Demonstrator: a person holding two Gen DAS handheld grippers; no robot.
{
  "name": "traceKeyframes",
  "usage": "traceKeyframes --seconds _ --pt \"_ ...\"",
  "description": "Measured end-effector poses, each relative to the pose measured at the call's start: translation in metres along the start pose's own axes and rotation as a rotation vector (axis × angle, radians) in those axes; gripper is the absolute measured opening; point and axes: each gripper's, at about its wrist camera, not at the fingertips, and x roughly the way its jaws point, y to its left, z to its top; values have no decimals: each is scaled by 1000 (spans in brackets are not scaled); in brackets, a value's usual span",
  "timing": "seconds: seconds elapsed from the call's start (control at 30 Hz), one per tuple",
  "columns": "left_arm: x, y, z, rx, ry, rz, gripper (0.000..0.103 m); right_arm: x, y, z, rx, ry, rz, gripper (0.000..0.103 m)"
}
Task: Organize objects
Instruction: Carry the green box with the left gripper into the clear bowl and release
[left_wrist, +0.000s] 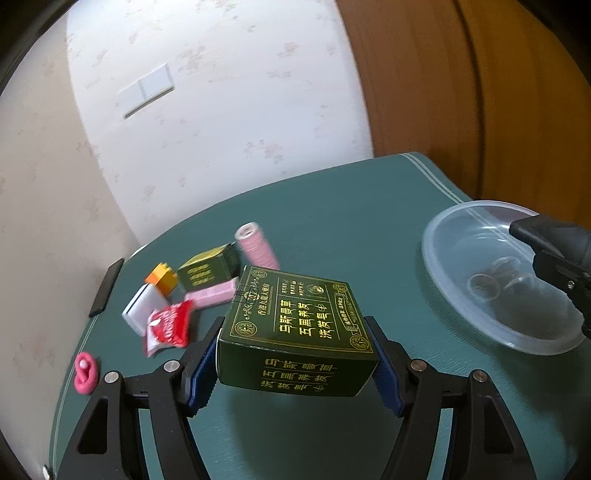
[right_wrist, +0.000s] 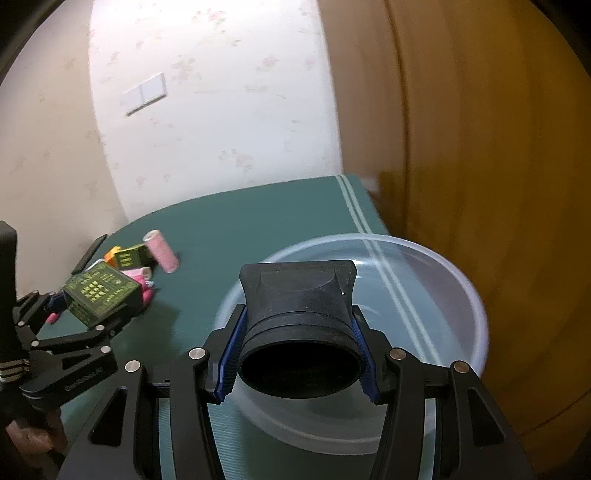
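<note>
Tabletop (left_wrist: 332, 221) is green. Your left hand-held gripper (left_wrist: 295, 363) clamps a dark green box (left_wrist: 295, 332), lifted above it, left of the clear basin (left_wrist: 480, 314). Your right hand-held gripper (right_wrist: 295, 354) grips a black rubber cup (right_wrist: 299, 314) over the basin's near rim. Pink spool (left_wrist: 256, 245) and 1 smaller green box (left_wrist: 208, 271) lie beyond.

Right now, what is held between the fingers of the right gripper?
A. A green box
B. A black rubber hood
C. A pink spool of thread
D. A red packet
B: in the right wrist view the right gripper is shut on the black hood, above the clear bowl; the green box sits in the left gripper.
</note>
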Motion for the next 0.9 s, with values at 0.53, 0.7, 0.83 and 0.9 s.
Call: traceKeyframes --seconds 0.53,0.7,0.83,0.9 --pt "4 -67 31 86 -1 -118 74 -5 -54 2 80 -7 -54 54" --pt "9 -82 38 103 11 -159 74 -4 -64 2 99 2 -65 54" --pt "13 -91 42 110 17 -183 74 -4 -69 2 110 3 -74 54" --pt "15 -94 44 113 17 -192 74 -4 -71 2 116 2 -77 54"
